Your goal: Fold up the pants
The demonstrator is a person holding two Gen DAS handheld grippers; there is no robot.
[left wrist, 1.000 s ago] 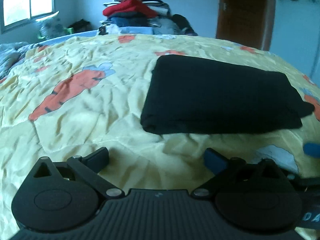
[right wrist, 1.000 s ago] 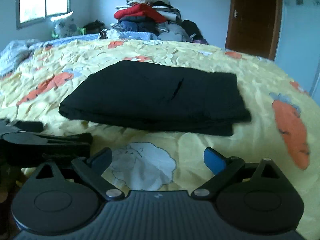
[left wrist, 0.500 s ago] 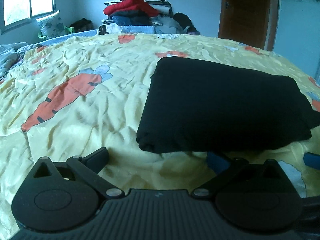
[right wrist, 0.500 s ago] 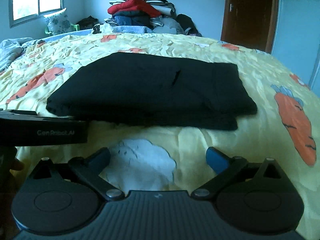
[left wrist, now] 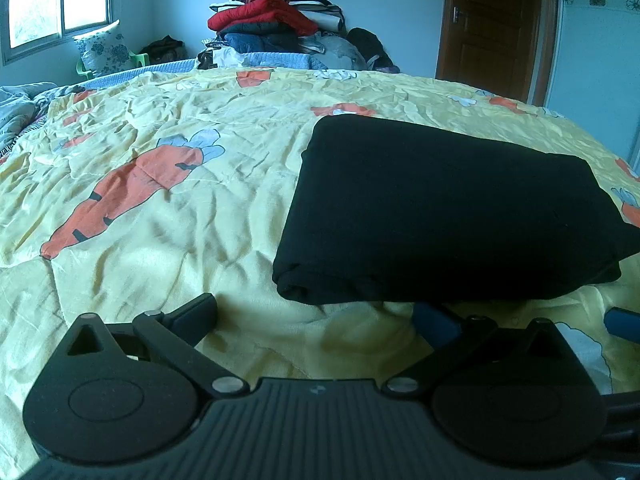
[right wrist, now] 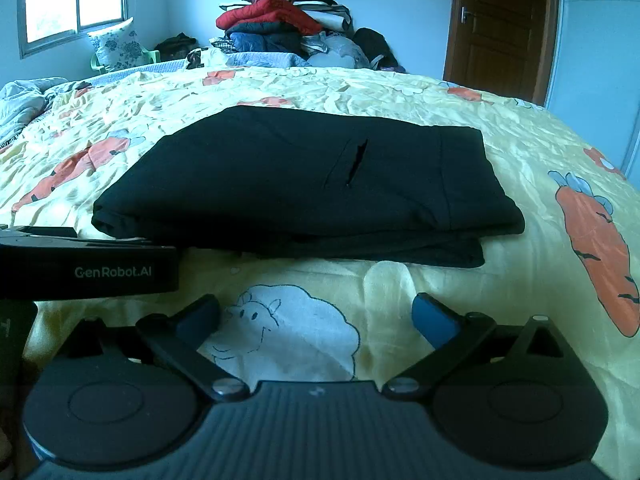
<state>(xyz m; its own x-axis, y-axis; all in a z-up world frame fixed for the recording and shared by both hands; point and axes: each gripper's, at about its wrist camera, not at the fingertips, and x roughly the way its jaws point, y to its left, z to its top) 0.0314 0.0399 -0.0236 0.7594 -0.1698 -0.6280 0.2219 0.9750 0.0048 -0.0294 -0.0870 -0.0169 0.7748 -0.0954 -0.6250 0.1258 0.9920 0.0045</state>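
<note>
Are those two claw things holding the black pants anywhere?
No. Each hand-held gripper, left and right, is open and empty, just short of the folded black pants.

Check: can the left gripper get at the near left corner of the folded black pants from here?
Probably yes. The left gripper is open, and the pants' near corner lies just ahead on the bedsheet, with nothing between.

1. On your right wrist view, the black body of the left gripper (right wrist: 88,266) carries white lettering: "GenRobot.AI" (at the left edge).
2. You have no other readable text in either view.
</note>
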